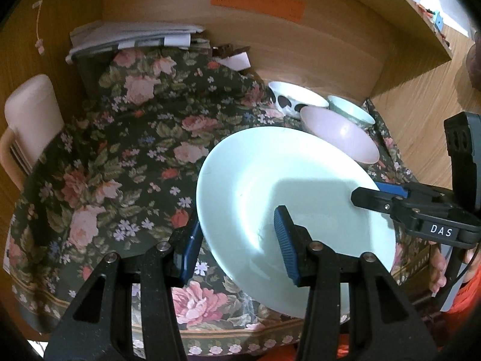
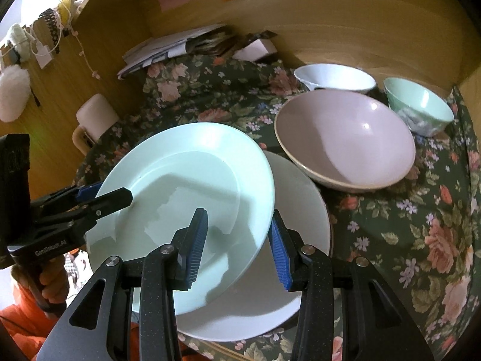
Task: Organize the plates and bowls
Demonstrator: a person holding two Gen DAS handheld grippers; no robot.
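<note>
A pale green plate (image 1: 270, 180) (image 2: 186, 168) is held tilted above a white plate (image 2: 300, 210) on the floral tablecloth. My left gripper (image 1: 237, 237) (image 2: 105, 197) straddles the green plate's left rim, jaws wide, not pinching. My right gripper (image 2: 237, 240) (image 1: 378, 194) straddles its right rim, jaws apart too. Behind stand a large pink bowl (image 2: 345, 138) (image 1: 342, 135), a white bowl with black spots (image 1: 294, 99) (image 2: 333, 79) and a small green bowl (image 2: 418, 105) (image 1: 351, 112).
The floral cloth (image 1: 120, 156) covers a desk inside a wooden alcove. A stack of papers (image 1: 135, 37) lies at the back left. A pink mug (image 1: 27, 120) (image 2: 93, 117) stands at the left edge. The wooden side wall (image 1: 421, 120) is close on the right.
</note>
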